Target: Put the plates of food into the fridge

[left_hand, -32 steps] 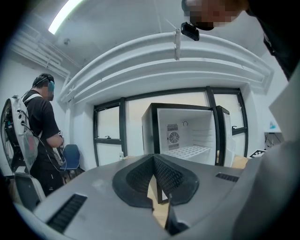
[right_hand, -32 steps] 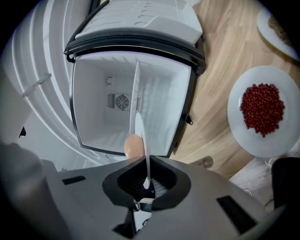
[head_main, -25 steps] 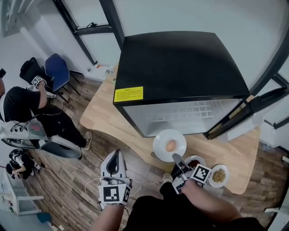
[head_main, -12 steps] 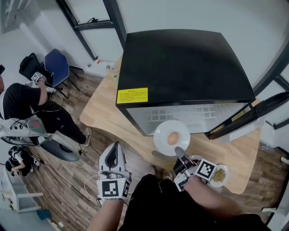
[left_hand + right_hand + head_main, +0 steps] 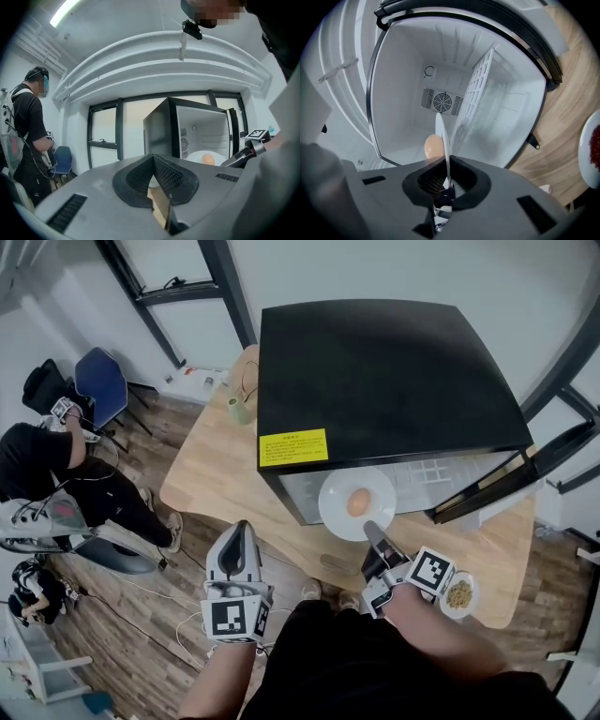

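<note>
The right gripper [image 5: 374, 532] clamps the near rim of the white plate [image 5: 339, 514], held flat with its egg [image 5: 357, 502] at the open fridge [image 5: 394, 371] mouth. The left gripper [image 5: 238, 531], near-left, seems closed and empty.

We see a white plate [image 5: 337, 509] carrying a brown egg [image 5: 357, 502] at frame centre. It is level at the open front of the black-topped fridge [image 5: 384, 371], its near rim pinched in the right gripper [image 5: 370, 529] jaws. A second plate of tan food [image 5: 458, 594] rests at lower right on the desk [image 5: 216, 474].
</note>
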Action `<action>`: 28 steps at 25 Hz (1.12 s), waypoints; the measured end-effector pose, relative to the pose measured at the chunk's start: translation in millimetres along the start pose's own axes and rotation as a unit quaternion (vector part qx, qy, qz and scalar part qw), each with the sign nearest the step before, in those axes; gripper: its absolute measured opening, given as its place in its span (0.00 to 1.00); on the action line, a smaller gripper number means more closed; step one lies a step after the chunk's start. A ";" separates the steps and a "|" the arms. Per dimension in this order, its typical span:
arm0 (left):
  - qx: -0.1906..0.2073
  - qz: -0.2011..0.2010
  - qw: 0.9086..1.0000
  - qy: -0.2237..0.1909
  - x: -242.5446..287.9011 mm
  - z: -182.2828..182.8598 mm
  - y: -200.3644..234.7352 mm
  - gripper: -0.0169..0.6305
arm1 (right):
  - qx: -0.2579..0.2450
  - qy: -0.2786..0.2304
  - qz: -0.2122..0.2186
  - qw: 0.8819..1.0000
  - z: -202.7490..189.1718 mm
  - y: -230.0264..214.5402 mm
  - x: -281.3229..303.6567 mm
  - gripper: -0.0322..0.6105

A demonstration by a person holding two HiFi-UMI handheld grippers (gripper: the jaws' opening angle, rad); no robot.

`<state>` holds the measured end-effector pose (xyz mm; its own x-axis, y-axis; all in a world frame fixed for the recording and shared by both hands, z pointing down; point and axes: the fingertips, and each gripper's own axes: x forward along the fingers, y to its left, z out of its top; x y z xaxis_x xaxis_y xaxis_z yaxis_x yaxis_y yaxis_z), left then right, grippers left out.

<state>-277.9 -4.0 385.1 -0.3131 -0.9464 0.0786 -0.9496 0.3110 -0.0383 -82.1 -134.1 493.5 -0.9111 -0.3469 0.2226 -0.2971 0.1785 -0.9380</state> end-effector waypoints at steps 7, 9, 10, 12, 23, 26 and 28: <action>-0.004 -0.015 1.000 -0.014 22.1 15.4 14.9 0.03 | 0.000 -0.013 -0.012 1.000 13.3 15.2 25.9 0.10; -0.003 -0.018 1.000 -0.022 29.2 20.7 18.6 0.03 | -0.008 -0.021 -0.007 1.000 19.6 21.3 34.3 0.10; -0.002 -0.019 1.000 -0.025 32.3 22.2 20.6 0.03 | -0.013 -0.022 -0.008 1.000 22.1 22.3 38.6 0.10; -0.002 -0.020 0.999 -0.026 37.1 21.8 25.4 0.03 | -0.019 -0.020 -0.018 0.999 24.9 20.1 46.7 0.10; -0.018 -0.015 0.999 -0.024 56.7 14.2 56.1 0.03 | -0.067 -0.012 -0.075 0.995 39.5 16.7 81.7 0.12; -0.023 -0.016 0.999 -0.025 60.0 12.4 59.1 0.03 | -0.103 -0.008 -0.086 0.991 43.0 22.2 88.0 0.13; -0.025 -0.018 0.999 -0.026 61.8 12.8 59.7 0.03 | -0.125 0.005 -0.097 0.987 42.1 22.2 92.1 0.14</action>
<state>-353.8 -45.0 374.9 -0.2795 -0.9598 0.0272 -0.9599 0.2799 0.0131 -160.6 -200.9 482.1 -0.8330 -0.3874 0.3950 -0.5256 0.3312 -0.7836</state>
